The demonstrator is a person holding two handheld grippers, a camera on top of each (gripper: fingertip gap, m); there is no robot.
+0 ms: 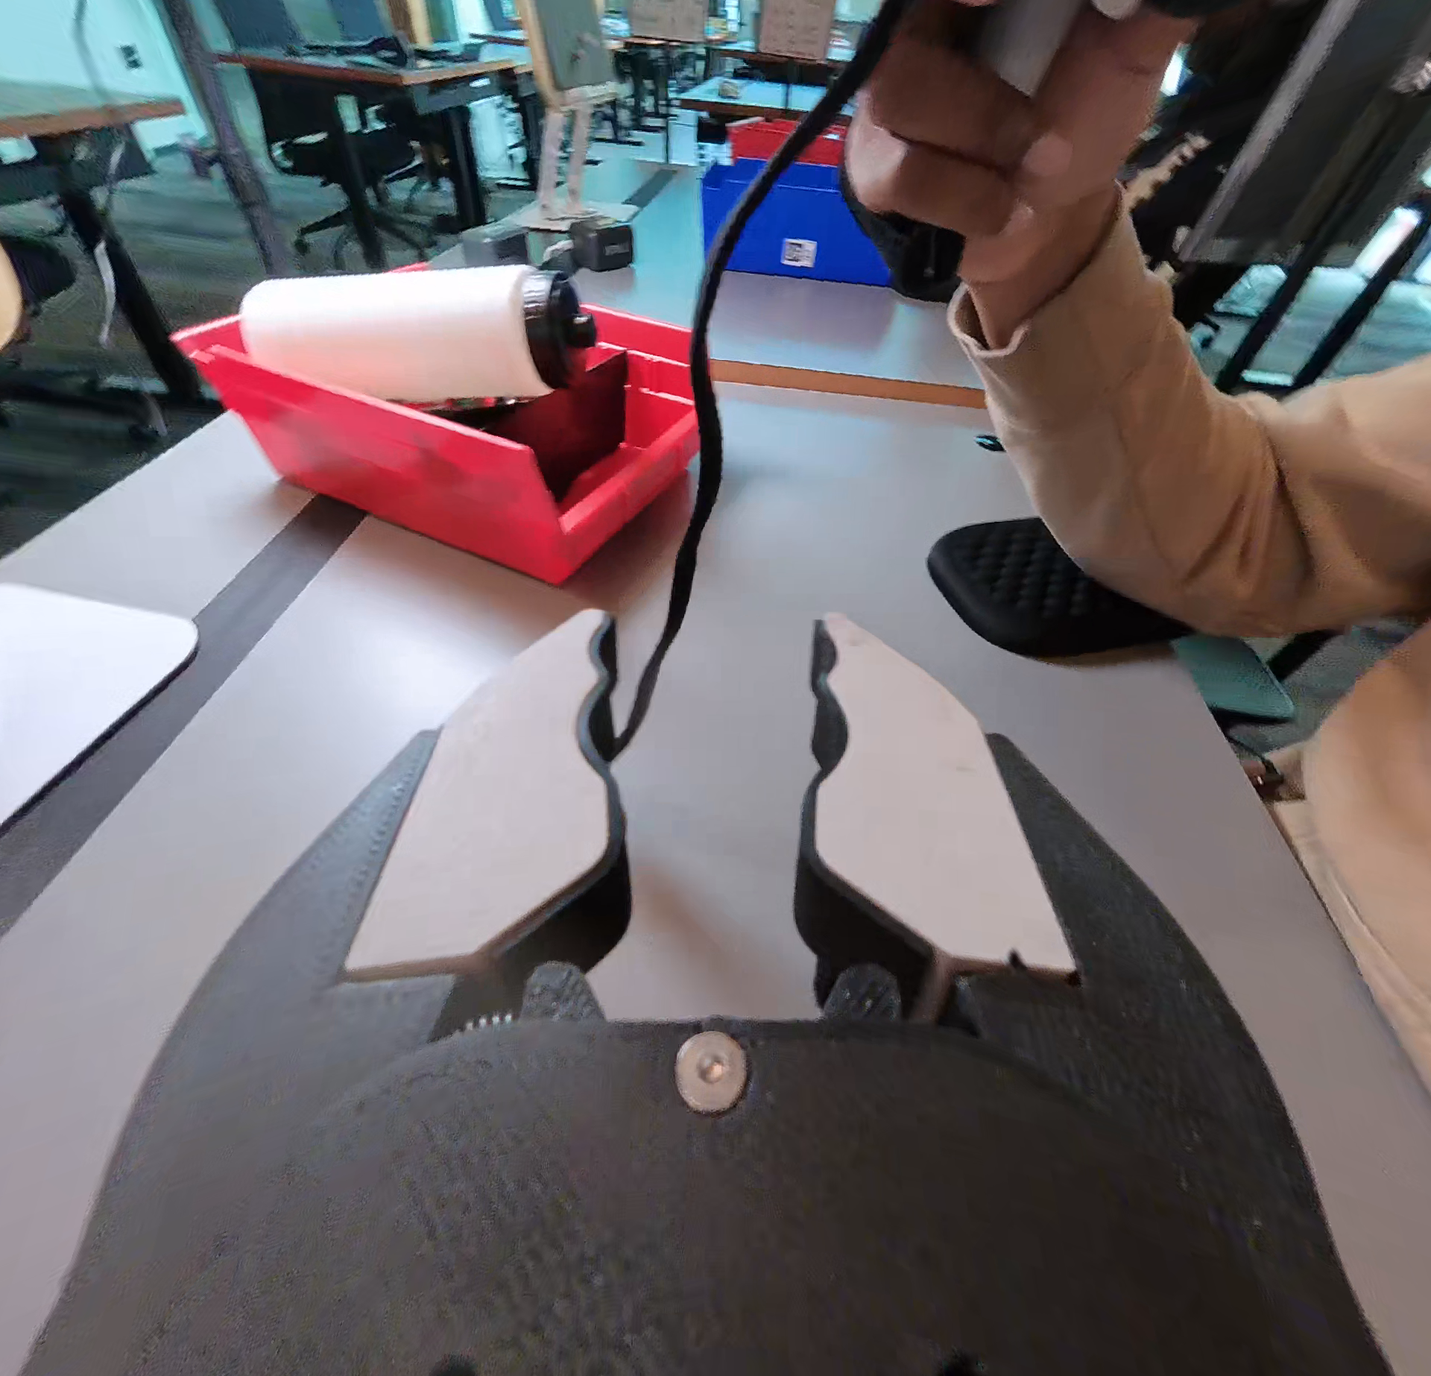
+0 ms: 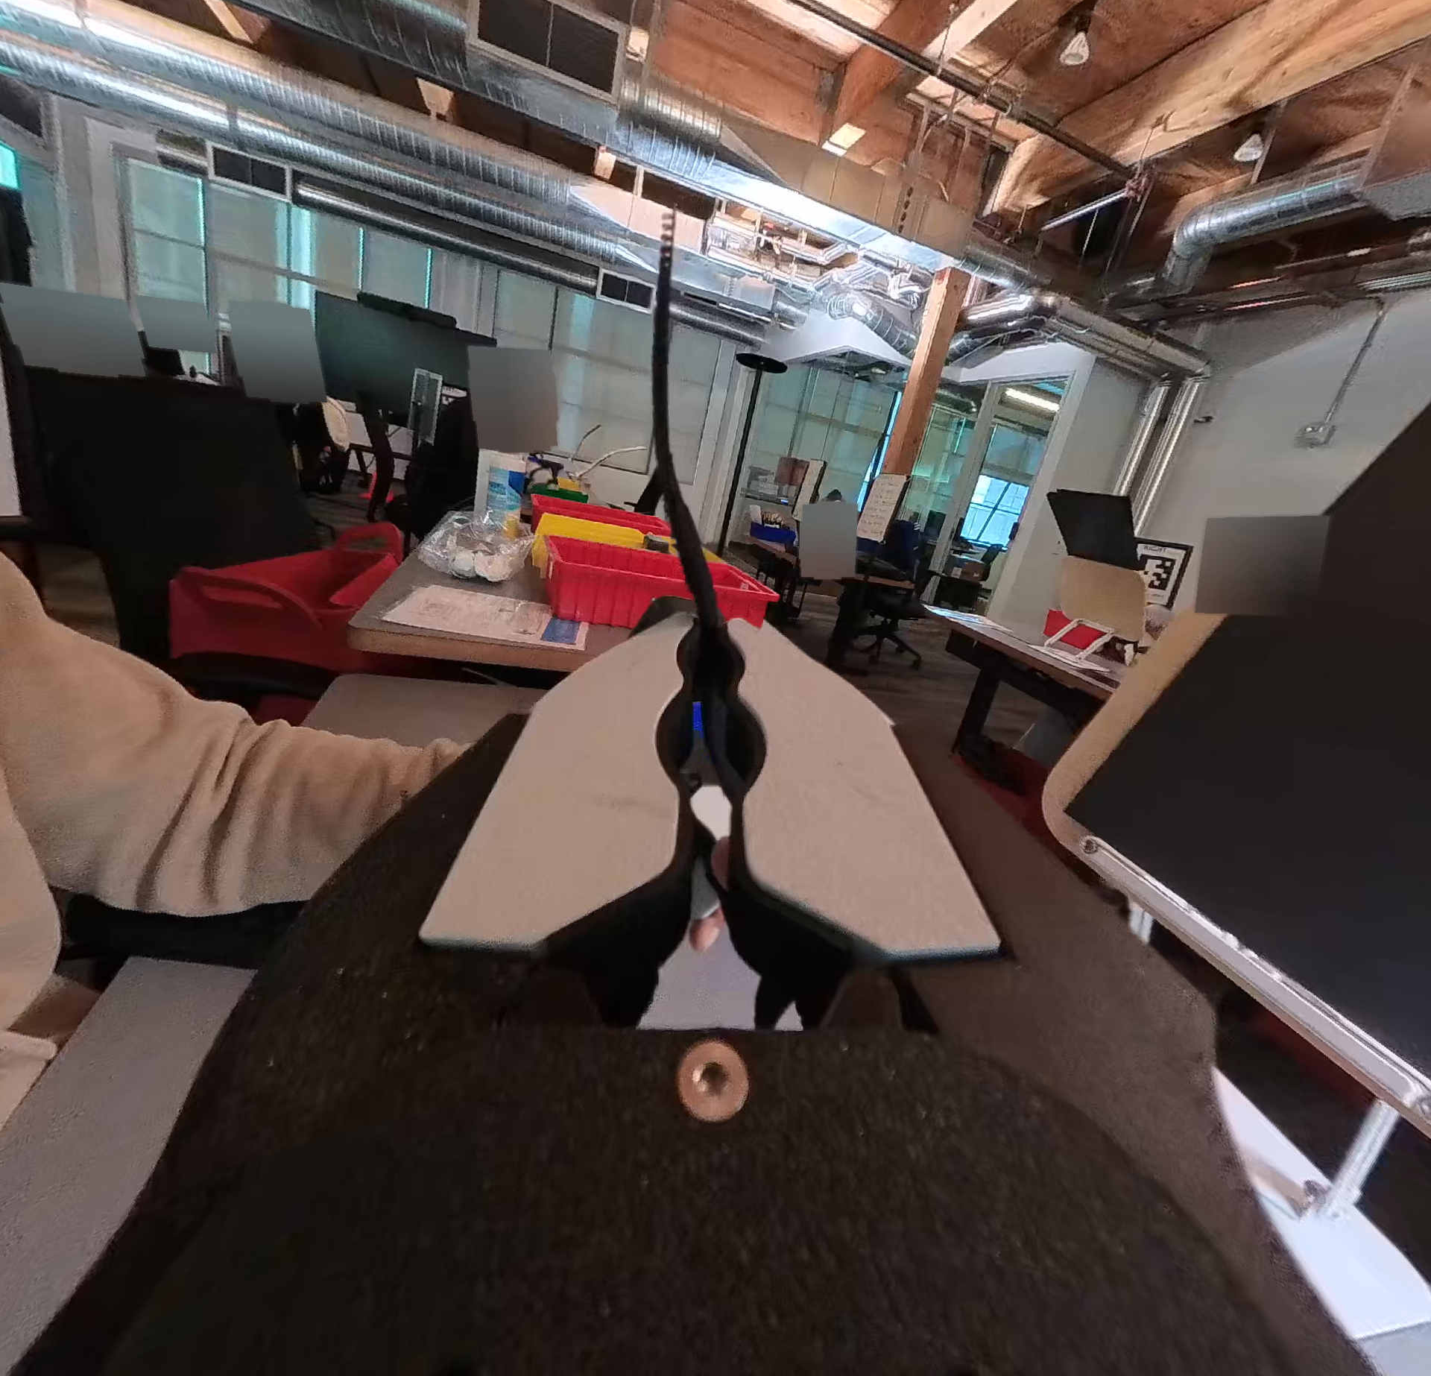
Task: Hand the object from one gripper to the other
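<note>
- The left gripper (image 1: 712, 680) hovered low over the grey counter (image 1: 813, 487), its fingers (image 1: 511, 781) spread wide apart with bare counter showing between them.
- A black cord (image 1: 701, 425) hung down in a loose curve from above, and its lower end lay against the inner edge of the left-hand finger, not pinched by anything there.
- Up at the top of the left wrist view, a hand (image 1: 983, 138) in a beige sleeve (image 1: 1161, 471) gripped the other tool's handle, and the cord ran up past it.
- Over in the right wrist view, the right gripper (image 2: 708, 634) pointed upward toward the ceiling, fingers (image 2: 596, 789) pressed together on the black cord (image 2: 672, 440).
- The cord passed through the wavy gap between those fingers, and its free end stood up above the tips, frayed at the very top.
- On the counter beyond the left gripper sat a red bin (image 1: 464, 471), well apart from the fingers, with a white roll (image 1: 395, 332) with a black end cap resting tilted across its rim.
- A black textured pad (image 1: 1038, 588) lay on the counter's right side, beneath the sleeve.
- A white board (image 1: 77, 665) showed at the left edge.
- A blue crate (image 1: 782, 224) stood on the next counter back.
</note>
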